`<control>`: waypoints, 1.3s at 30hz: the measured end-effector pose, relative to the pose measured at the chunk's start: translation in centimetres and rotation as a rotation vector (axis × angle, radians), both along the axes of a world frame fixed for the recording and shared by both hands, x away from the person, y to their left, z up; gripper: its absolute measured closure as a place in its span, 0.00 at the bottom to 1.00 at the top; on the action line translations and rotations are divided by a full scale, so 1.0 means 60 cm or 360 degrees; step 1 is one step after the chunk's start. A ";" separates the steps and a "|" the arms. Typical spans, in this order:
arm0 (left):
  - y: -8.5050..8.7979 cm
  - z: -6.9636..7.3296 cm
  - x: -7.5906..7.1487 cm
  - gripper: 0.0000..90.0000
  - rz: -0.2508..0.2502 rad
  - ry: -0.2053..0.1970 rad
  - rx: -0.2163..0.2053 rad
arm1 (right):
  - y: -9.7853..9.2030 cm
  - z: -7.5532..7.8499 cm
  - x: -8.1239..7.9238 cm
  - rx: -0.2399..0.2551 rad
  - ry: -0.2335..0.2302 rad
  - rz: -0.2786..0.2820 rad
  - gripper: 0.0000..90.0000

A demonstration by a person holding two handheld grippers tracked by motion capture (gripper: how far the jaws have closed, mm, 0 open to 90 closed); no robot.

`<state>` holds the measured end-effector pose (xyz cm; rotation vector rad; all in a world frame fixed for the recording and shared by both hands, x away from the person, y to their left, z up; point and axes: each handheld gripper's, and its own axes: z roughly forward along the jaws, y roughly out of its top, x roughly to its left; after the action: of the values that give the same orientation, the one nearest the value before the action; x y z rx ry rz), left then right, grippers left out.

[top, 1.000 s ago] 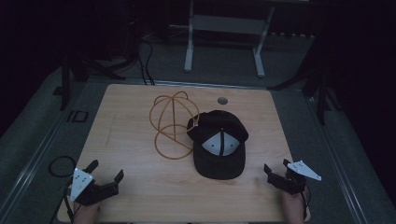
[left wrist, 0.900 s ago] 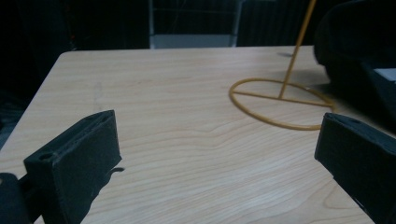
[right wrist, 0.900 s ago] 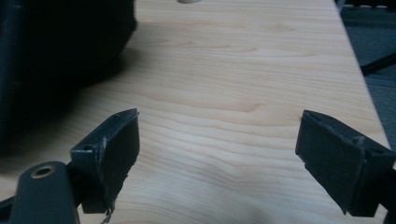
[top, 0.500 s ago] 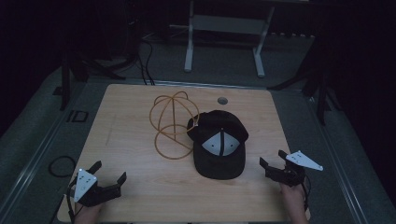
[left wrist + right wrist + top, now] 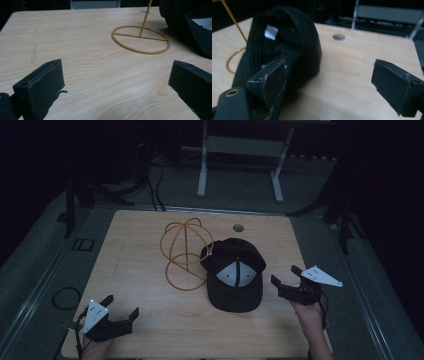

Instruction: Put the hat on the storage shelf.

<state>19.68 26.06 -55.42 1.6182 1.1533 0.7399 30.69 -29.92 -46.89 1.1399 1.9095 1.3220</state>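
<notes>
Wooden table (image 5: 140, 250) in a dark room, black cap (image 5: 235, 275) lying near the middle, slightly right, upside down with the white lining panel facing up and the brim toward the near edge. Gold wire stand (image 5: 186, 251) sits just left of the cap, its dome touching or overlapping the cap's far-left edge, ring base flat on the wood. Small round grommet hole (image 5: 238, 227) in the table behind the cap. Left gripper (image 5: 122, 316) at the near-left corner, jaws spread wide, nothing between them, well apart from the cap; hand under it at the table edge. In the left gripper view the stand's ring base (image 5: 140, 39) lies ahead on the wood with its rod going up, cap's edge (image 5: 192, 25) at the upper right. Right gripper (image 5: 286, 276) just beside the cap's right side, jaws released and empty, pointing left toward the cap; can't tell whether a jaw tip touches it. In the right gripper view the cap (image 5: 287, 47) sits right behind the left jaw, bare wood between the jaws, grommet hole (image 5: 338, 37) beyond. Metal frame legs (image 5: 202, 170) on the floor past the table
</notes>
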 end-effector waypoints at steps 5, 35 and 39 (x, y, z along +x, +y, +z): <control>-0.002 0.003 -0.002 0.01 -0.0023 -0.0013 -0.0015 | 0.029 0.020 0.022 -0.0055 -0.0005 0.0042 0.15; 0.000 0.001 0.002 0.01 -0.0067 0.0037 -0.0034 | 0.143 -0.009 0.132 -0.0437 0.0243 -0.0172 0.98; -0.002 0.001 0.002 0.01 -0.0076 0.0044 -0.0027 | 0.142 -0.002 0.128 -0.0387 0.0228 -0.0170 0.98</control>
<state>19.79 25.94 -55.38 1.6411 1.1334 0.6774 38.38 -21.40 -47.02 1.2191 2.0153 0.9441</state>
